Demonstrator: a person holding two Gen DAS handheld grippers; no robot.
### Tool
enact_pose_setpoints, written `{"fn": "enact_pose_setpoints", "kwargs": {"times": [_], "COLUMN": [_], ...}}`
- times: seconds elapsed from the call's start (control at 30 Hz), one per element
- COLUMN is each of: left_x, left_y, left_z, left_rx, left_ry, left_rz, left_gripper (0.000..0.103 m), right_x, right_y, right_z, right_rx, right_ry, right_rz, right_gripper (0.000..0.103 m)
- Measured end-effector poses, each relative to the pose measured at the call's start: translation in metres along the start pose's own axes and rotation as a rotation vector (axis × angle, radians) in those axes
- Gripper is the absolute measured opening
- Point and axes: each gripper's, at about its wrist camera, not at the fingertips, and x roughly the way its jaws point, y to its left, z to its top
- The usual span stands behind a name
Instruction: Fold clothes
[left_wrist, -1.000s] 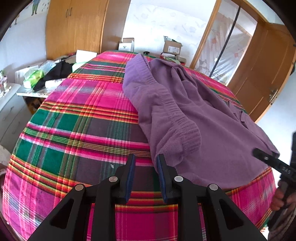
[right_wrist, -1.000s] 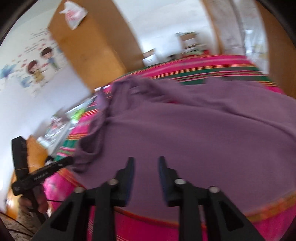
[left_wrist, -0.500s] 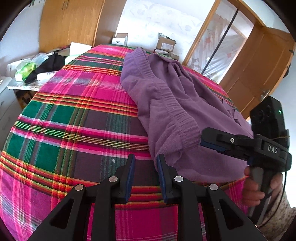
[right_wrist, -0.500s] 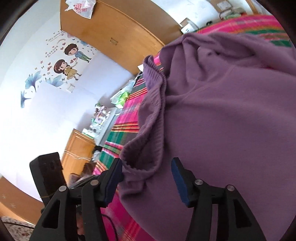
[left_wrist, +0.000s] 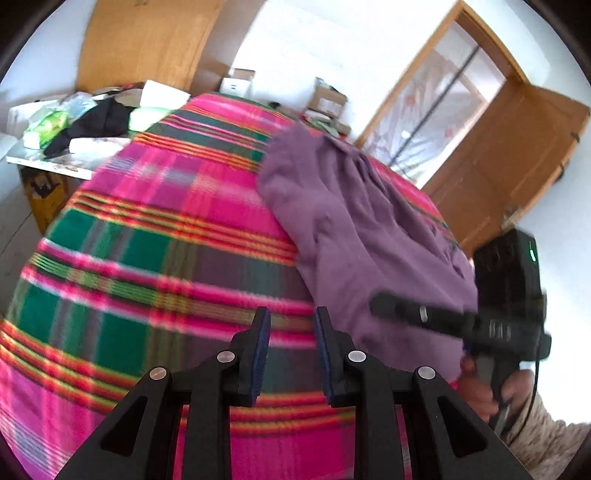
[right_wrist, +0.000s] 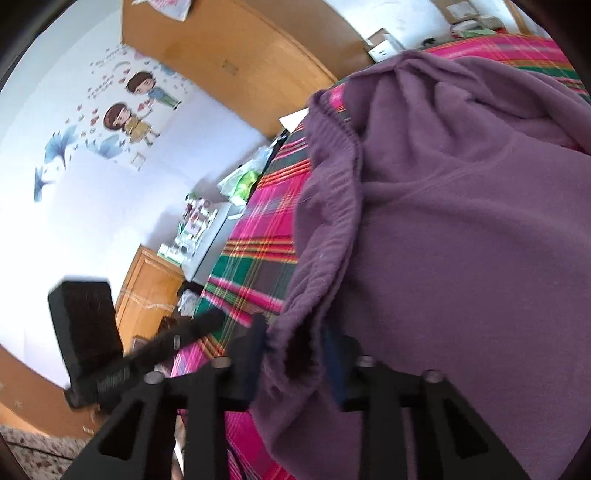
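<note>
A purple knit garment (left_wrist: 351, 229) lies spread over the right half of a bed with a pink and green plaid cover (left_wrist: 147, 240). My left gripper (left_wrist: 290, 321) hovers above the cover just left of the garment's near corner, open, nothing between its pads. In the right wrist view, the garment (right_wrist: 461, 240) fills the frame and its ribbed edge (right_wrist: 291, 350) is bunched between the pads of my right gripper (right_wrist: 295, 336), whose jaws are closing on it. That gripper (left_wrist: 380, 306) also shows in the left wrist view, reaching into the garment's near edge.
A cluttered side table (left_wrist: 74, 125) stands left of the bed. A wooden wardrobe (left_wrist: 147, 40) and cardboard boxes (left_wrist: 325, 99) are beyond it. A wooden door (left_wrist: 517, 155) stands open at the right. A person's hand (left_wrist: 480, 391) holds the right gripper's handle.
My right gripper swung in to the garment's near ribbed edge, opened wide around it, then closed on it. My left gripper drifted left across the cover, its jaws unchanged.
</note>
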Motion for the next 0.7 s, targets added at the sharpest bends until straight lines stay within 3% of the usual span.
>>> {"fn": "enact_pose_setpoints", "kwargs": {"times": [0.2, 0.43, 0.7], "left_x": [0.000, -0.003, -0.015], "left_y": [0.016, 0.032, 0.059], "left_z": [0.015, 0.002, -0.010], "left_rx": [-0.059, -0.130, -0.231], "left_ry": [-0.004, -0.009, -0.028], "left_rz": [-0.013, 0.007, 0.023], "left_gripper": [0.025, 0.025, 0.025], "right_x": [0.008, 0.041, 0.059], "right_y": [0.029, 0.053, 0.067], "right_z": [0.004, 0.004, -0.001], "right_rx": [-0.116, -0.193, -0.248], "right_ry": [0.009, 0.086, 0.163], "right_rz": [0.001, 0.011, 0.030], "right_gripper": [0.016, 0.016, 0.025]}}
